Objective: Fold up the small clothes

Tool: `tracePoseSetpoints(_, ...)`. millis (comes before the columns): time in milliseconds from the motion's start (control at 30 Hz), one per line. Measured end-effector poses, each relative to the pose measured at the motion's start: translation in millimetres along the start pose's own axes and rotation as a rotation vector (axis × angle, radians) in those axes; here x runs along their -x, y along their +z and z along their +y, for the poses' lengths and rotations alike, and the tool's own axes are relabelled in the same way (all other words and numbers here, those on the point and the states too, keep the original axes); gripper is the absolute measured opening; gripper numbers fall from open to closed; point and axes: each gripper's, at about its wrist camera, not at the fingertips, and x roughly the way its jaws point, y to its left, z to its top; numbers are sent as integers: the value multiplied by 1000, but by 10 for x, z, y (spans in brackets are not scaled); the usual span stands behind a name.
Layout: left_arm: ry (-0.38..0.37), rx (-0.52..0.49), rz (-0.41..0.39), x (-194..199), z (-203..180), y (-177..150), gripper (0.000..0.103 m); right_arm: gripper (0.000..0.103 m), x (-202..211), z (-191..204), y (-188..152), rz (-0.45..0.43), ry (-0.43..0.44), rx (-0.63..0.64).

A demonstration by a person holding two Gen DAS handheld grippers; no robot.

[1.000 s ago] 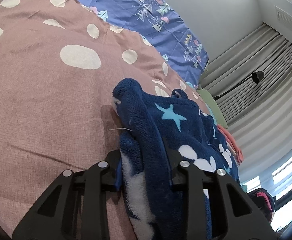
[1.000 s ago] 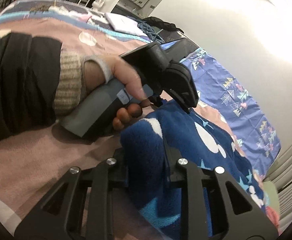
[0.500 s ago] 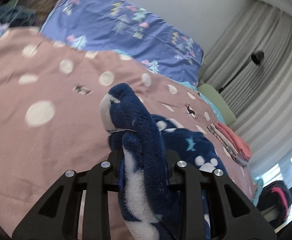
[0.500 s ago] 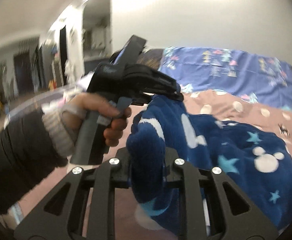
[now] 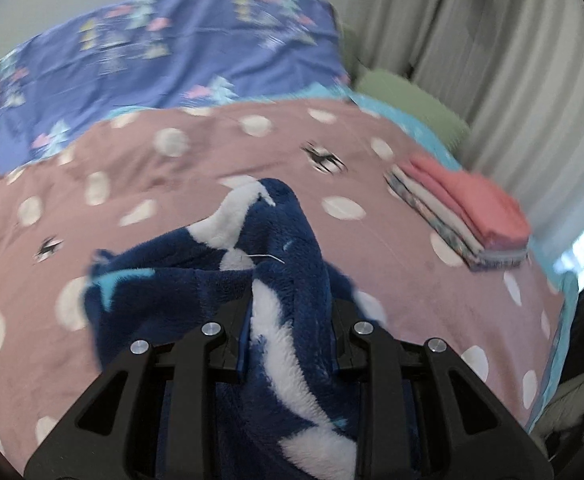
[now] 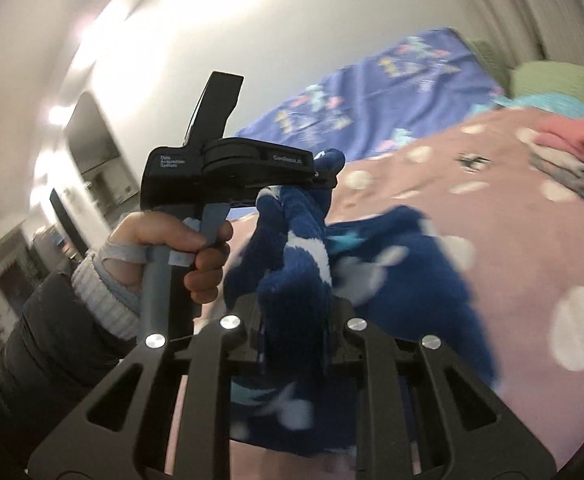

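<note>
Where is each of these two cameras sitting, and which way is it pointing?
Left wrist: rides on the left gripper, looking along its fingers across the polka-dot bedspread towards the pile of folded clothes; only gripper fingers show.
Right wrist: rides on the right gripper, looking sideways at the person's left hand holding the other gripper.
Shared: the navy fleece garment, clamped by both grippers, plus bedspread and pile.
</note>
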Motion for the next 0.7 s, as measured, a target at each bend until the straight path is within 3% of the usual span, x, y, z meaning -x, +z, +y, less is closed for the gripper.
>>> tracePoseSetpoints(167,36,-98,100,-615,-573,-17,33,18,85,-629,-128,33,-69,-130)
tracePoseSetpoints(300,44,-141,138,-870,-750,-92,44,19,-41,-1110,-359,129,-41,-305)
tracePoseSetpoints(500,-25,-179,6,-212,-798,-35,48,20,-33,-1197,-445,132,13,-333)
tracePoseSetpoints(600,36,-232,-58,140,-734,-141,50,21,0,-1224,-452,130,23,-341)
tracePoseSetpoints(700,144,-271,-77,310,-519,-361,51,22,33,-1212,-454,128,30,-341)
